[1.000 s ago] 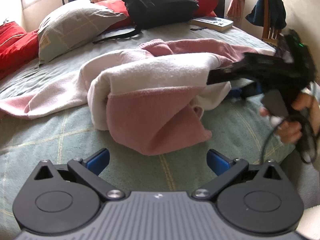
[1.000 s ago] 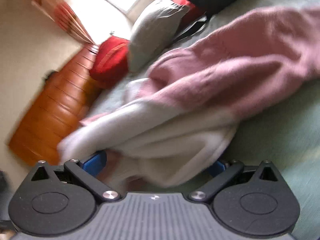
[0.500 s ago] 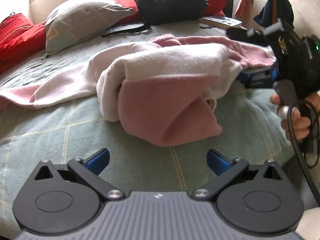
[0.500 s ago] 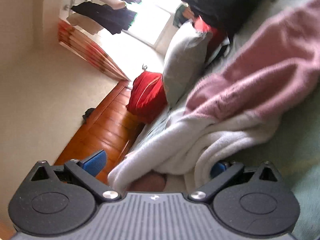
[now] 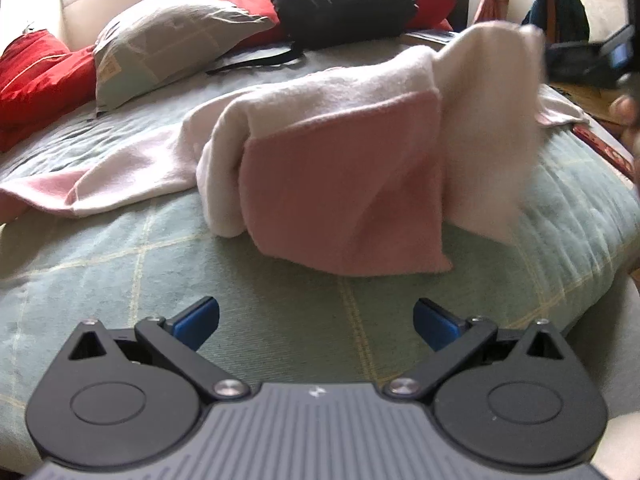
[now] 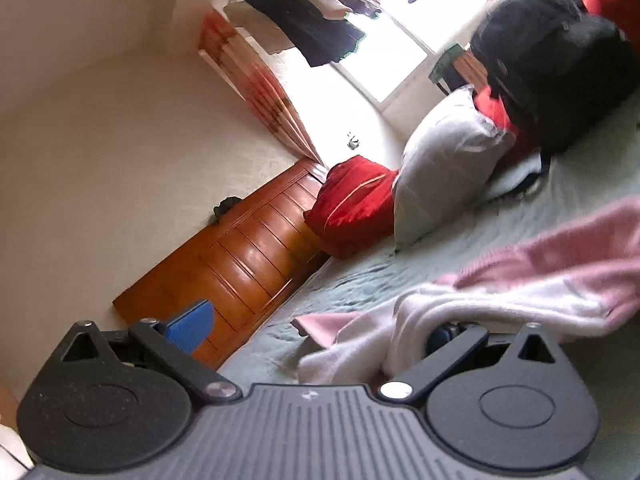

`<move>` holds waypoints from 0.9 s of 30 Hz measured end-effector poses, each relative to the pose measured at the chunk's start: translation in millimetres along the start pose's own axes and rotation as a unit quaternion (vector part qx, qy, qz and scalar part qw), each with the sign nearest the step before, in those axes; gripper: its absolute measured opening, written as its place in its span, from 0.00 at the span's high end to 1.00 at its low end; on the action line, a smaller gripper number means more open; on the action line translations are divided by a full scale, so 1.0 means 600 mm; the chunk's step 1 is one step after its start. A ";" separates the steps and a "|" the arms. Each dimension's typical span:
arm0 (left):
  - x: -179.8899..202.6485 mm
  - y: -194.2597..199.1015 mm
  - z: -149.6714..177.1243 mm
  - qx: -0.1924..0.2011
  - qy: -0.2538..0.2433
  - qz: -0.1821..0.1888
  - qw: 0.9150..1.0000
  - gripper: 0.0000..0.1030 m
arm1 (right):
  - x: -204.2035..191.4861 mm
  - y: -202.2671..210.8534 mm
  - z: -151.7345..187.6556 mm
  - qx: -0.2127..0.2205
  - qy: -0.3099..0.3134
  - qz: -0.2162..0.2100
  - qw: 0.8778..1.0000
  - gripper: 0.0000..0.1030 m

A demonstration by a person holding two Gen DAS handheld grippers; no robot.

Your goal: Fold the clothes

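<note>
While the left gripper [image 5: 316, 320] waits wide open over the bed [image 5: 120, 280], the right gripper [image 6: 316, 330] lifts one side of the pink-and-white top [image 5: 340, 184]. Its jaws look spread, maybe only hooking the cloth. Next, lay that flap over the middle.
</note>
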State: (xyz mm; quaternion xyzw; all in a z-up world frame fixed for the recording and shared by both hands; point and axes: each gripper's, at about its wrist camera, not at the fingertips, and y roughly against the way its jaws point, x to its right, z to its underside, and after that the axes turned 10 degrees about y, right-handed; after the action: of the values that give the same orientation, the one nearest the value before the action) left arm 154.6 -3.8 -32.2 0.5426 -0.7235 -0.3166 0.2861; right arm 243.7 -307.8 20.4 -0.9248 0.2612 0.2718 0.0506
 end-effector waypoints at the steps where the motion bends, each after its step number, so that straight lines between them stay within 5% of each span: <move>1: 0.002 0.001 0.000 0.001 -0.002 0.003 1.000 0.01 | -0.003 0.010 -0.007 -0.005 0.005 0.001 1.000 0.00; 6: 0.011 0.001 0.004 0.000 -0.011 0.009 1.000 0.01 | 0.017 0.052 0.007 -0.058 -0.011 0.068 0.996 0.00; 13: 0.017 -0.003 0.005 -0.005 -0.016 0.008 1.000 0.01 | 0.084 0.108 0.139 -0.123 -0.096 0.167 0.974 0.00; 18: 0.026 -0.007 0.002 -0.007 -0.023 0.008 1.000 0.01 | 0.084 0.123 0.191 -0.109 -0.099 0.177 0.973 0.00; 27: 0.038 -0.002 0.003 -0.005 -0.032 0.004 0.999 0.01 | 0.052 0.027 0.161 -0.125 0.024 0.159 0.979 0.00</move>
State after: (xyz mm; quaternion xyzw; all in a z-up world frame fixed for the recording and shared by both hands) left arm 148.3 -25.5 -32.6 0.5277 -0.7331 -0.3364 0.2665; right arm 211.5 -313.2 -77.3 -0.8769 0.3698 0.2845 -0.1154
